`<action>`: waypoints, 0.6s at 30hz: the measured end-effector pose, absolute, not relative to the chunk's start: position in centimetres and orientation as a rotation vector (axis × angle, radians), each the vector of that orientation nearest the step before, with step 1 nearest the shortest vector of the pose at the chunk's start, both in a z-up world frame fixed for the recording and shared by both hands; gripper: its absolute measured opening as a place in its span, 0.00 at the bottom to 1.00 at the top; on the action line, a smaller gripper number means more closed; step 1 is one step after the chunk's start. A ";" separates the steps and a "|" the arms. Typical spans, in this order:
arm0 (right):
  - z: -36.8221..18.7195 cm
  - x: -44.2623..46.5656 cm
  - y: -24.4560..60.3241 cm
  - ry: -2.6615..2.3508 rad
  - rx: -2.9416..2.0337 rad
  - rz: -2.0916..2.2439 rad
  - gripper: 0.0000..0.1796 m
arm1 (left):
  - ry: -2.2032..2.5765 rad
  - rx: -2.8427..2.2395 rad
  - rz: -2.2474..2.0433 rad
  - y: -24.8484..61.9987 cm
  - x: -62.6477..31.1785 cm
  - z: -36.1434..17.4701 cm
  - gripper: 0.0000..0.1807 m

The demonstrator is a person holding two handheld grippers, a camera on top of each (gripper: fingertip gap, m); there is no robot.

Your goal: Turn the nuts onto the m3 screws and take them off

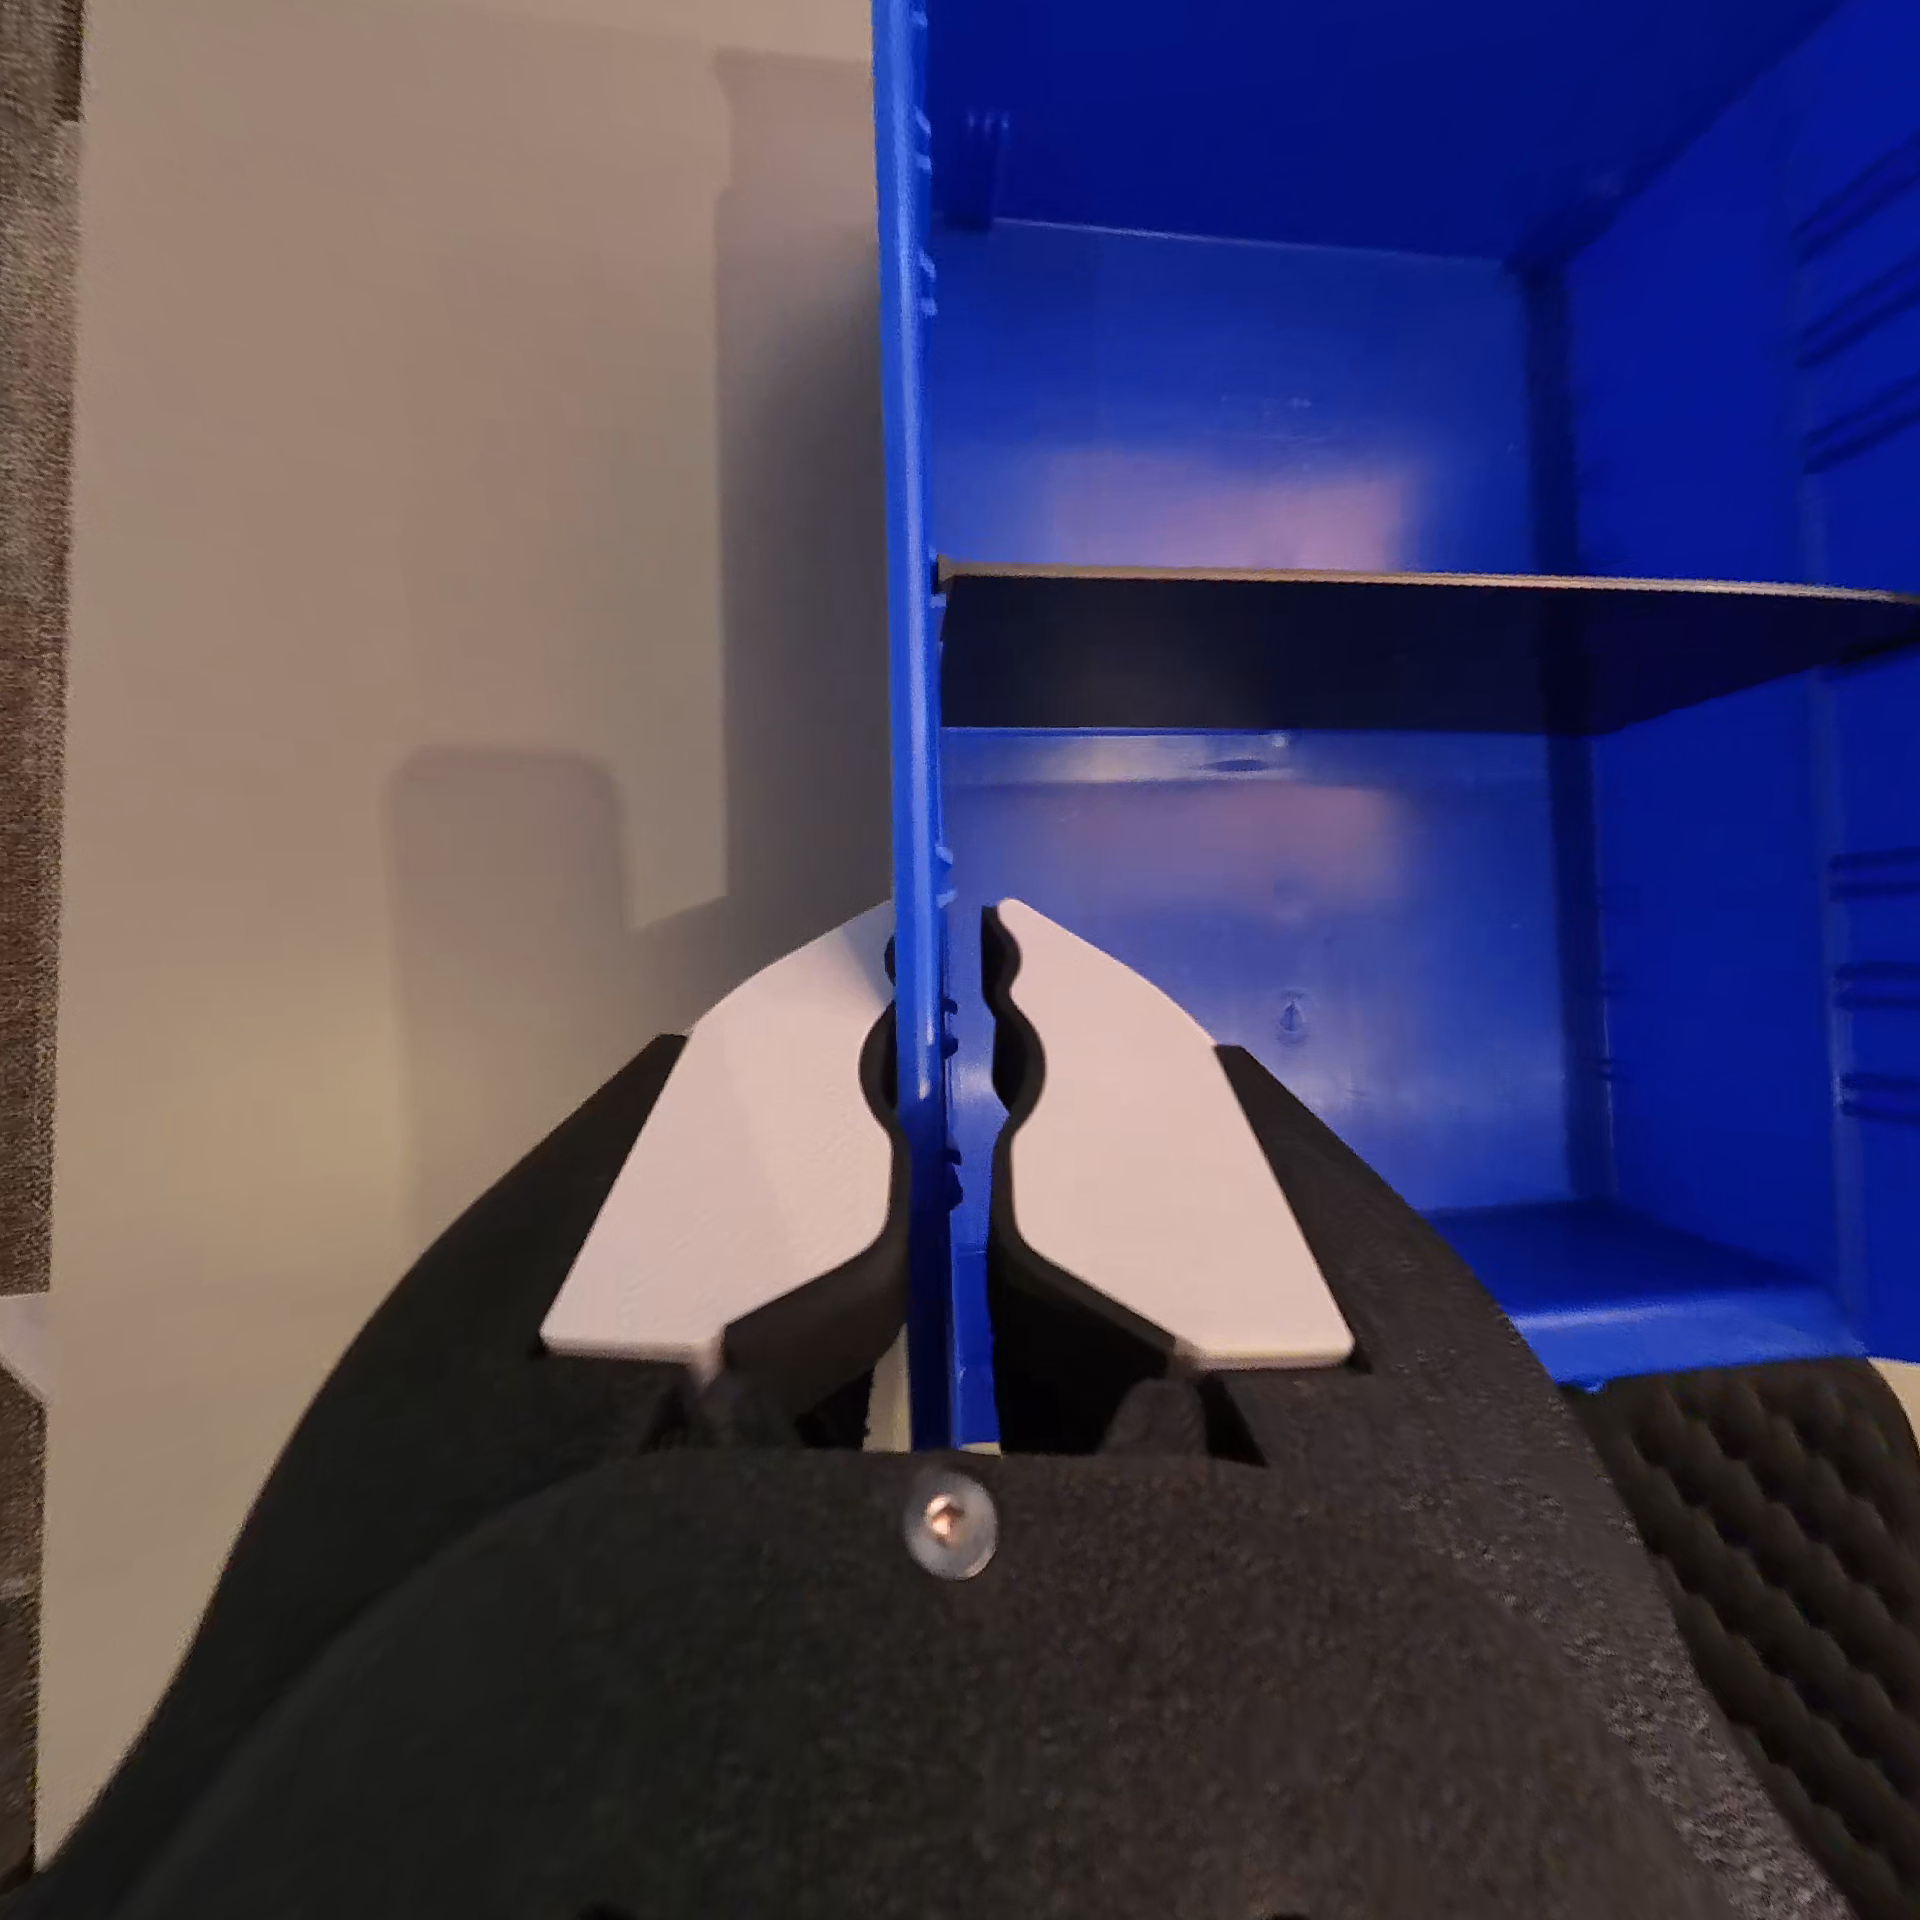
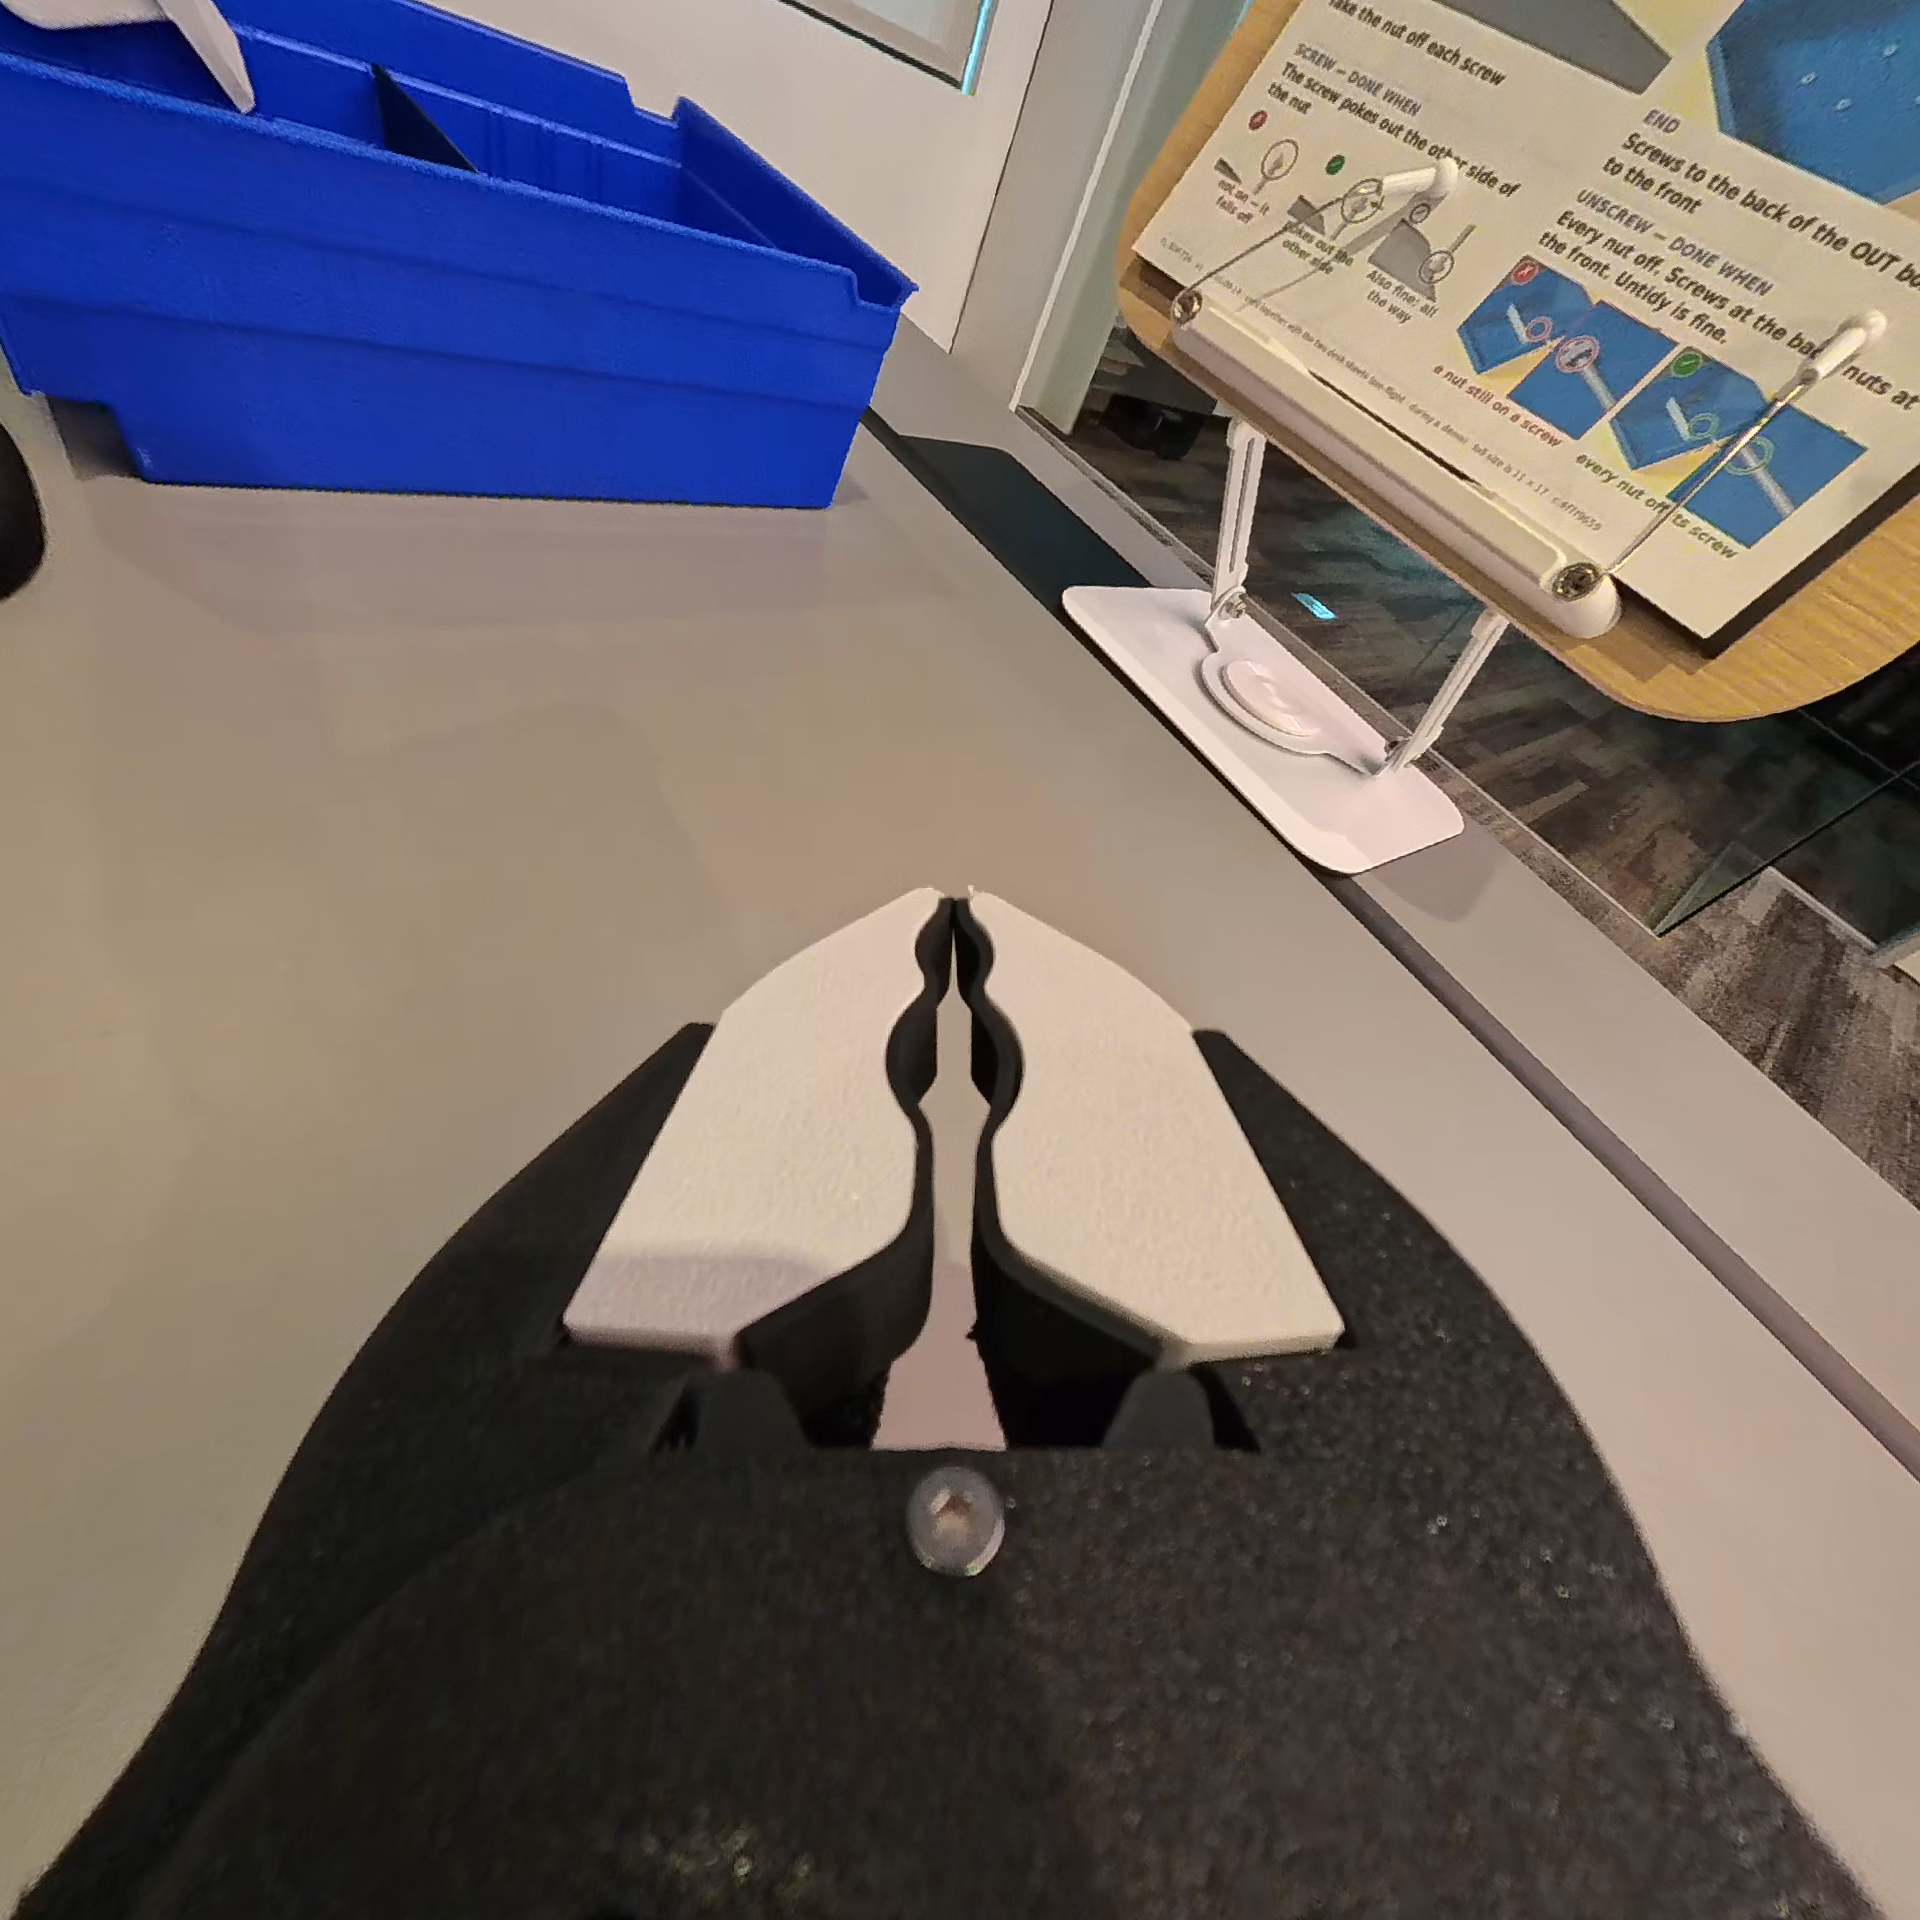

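Observation:
A blue plastic bin [image 1: 1247, 468] with a black divider [image 1: 1351, 655] across it fills the right of the left wrist view. My left gripper [image 1: 940, 914] is closed over the bin's left side wall [image 1: 914, 623], one finger outside and one inside. No screws or nuts show in the bin's compartments. In the right wrist view the same bin [image 2: 468, 343] stands at the far left of the grey table [image 2: 416, 779], with a white fingertip of the left gripper [image 2: 213, 52] at its rim. My right gripper [image 2: 956, 899] is shut and empty above the table.
A sheet of pictured instructions on a wooden board [image 2: 1558, 260] stands on a white stand [image 2: 1268, 748] at the table's right edge. Beyond that edge is a glass panel and carpeted floor. A black ribbed object [image 1: 1787, 1538] lies by the bin's near end. Across from one pair of fingers to the other is roughly 50 cm. The black ribbed object [image 1: 1787, 1538] is about 25 cm from my left fingertips.

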State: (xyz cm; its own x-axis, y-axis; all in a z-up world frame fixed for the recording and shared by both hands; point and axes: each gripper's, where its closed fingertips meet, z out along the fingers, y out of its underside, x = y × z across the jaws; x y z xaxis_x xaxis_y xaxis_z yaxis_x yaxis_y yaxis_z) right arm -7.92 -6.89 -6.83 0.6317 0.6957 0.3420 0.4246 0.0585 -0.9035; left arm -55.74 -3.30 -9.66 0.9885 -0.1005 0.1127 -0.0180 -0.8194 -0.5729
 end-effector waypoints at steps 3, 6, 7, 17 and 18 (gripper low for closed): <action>-6.9 -7.7 -6.7 -0.943 -1.578 0.273 0.00 | 0.119 -2.540 -0.152 -3.4 -55.7 -9.7 0.03; -6.7 -7.4 -6.5 -0.915 -1.581 0.290 0.00 | 0.164 -2.556 -0.142 -3.4 -55.3 -9.7 0.03; -6.7 -7.3 -6.4 -0.903 -1.584 0.295 0.00 | 0.176 -2.554 -0.145 -3.3 -55.0 -9.7 0.03; -6.1 -5.8 -5.7 -0.821 -1.597 0.305 0.00 | 0.238 -2.515 -0.161 -2.5 -50.8 -9.8 0.03; -6.1 -5.8 -5.6 -0.820 -1.598 0.301 0.00 | 0.237 -2.515 -0.162 -2.4 -50.2 -9.8 0.02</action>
